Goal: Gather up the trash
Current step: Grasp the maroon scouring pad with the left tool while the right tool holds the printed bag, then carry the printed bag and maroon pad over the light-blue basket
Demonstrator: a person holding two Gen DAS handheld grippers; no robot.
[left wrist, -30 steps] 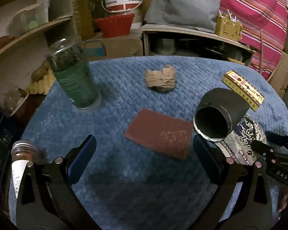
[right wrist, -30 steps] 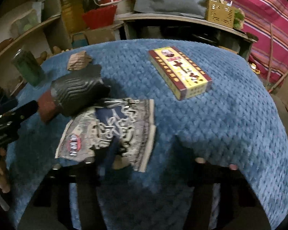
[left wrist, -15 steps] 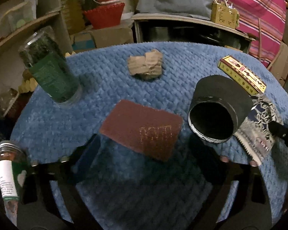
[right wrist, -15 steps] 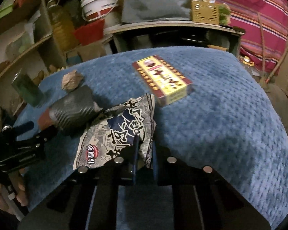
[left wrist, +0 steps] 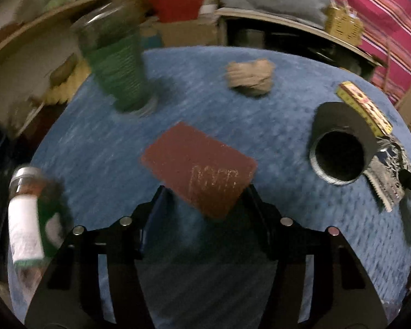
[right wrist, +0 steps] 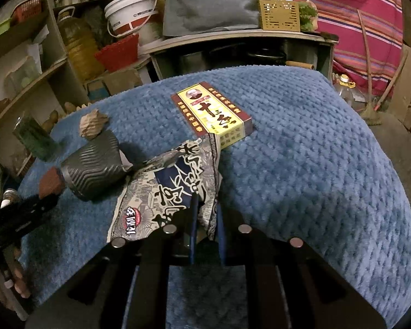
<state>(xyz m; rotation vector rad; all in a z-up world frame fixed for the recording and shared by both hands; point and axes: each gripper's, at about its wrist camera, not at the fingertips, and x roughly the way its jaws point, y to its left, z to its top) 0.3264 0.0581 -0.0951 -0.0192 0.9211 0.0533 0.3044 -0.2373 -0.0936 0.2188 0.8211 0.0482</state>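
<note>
On the blue quilted bench point(right wrist: 315, 164), counted left to right in the left wrist view: one small bottle with a white label point(left wrist: 24, 219) lying at the left edge, one green glass jar point(left wrist: 117, 71) standing upright, one rust-red flat pad point(left wrist: 197, 167), one crumpled brown paper ball point(left wrist: 250, 76), one dark ribbed cup point(left wrist: 339, 148) lying on its side with its open mouth toward the camera, one printed snack wrapper point(left wrist: 386, 181), one yellow and red box point(left wrist: 364, 107). Two sets of tongs.

Left tongs point(left wrist: 205, 197): partly spread, jaws just been closing, near corner of the rust-red pad between the fingertips; contact with the pads unclear through the motion blur. Pad flat on the cloth near the middle of the bench, long axis running from upper left to lower right, the near corner aimed at the tongs.

Right tongs point(right wrist: 207, 213): pressed nearly together, pinching the near edge of the snack wrapper point(right wrist: 172, 189). Wrapper crumpled, long axis running away from the tongs toward the box point(right wrist: 213, 115), far tip touching or overlapping that box, left edge against the base of the cup point(right wrist: 93, 164). Box lying flat, long axis from upper left to lower right. Left tongs and fingers of a hand point(right wrist: 2, 282) visible at the far left of the right wrist view.
</note>
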